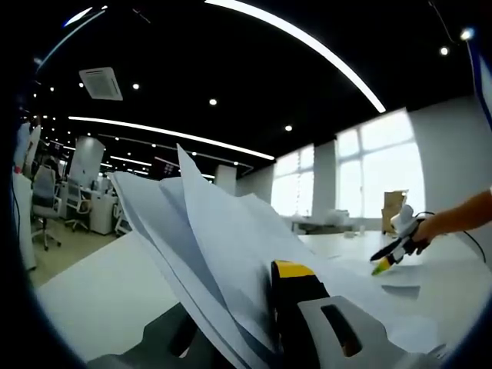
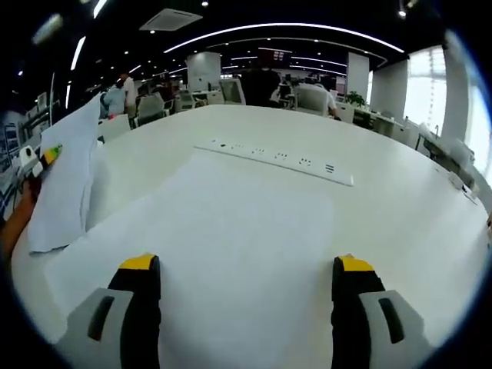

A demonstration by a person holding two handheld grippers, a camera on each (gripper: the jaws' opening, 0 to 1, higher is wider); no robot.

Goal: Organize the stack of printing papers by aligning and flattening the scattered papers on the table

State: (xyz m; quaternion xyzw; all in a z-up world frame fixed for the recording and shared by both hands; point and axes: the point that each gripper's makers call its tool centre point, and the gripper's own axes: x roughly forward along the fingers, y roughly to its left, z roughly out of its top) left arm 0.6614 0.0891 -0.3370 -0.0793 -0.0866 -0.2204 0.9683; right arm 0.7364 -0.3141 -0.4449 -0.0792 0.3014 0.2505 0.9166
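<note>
Several white sheets of paper (image 1: pixel 223 231) fan upward from between the jaws of my left gripper (image 1: pixel 238 307), which is shut on their lower edge; one yellow-tipped jaw shows, the other is hidden behind the sheets. In the right gripper view the same raised sheets (image 2: pixel 68 177) hang at the far left, with the left gripper (image 2: pixel 42 157) behind them. My right gripper (image 2: pixel 246 265) is open, its jaws wide apart just above a large flat sheet (image 2: pixel 231 238) on the white table (image 2: pixel 400 207). The left gripper view shows the right gripper (image 1: pixel 392 254) held in a person's hand over the table.
A white power strip (image 2: pixel 277 160) lies across the table beyond the flat sheet. Office chairs (image 2: pixel 231 91) and people stand past the table's far edge. Another chair (image 1: pixel 44 200) and desks sit off the table's side. Windows (image 1: pixel 377 169) light the far wall.
</note>
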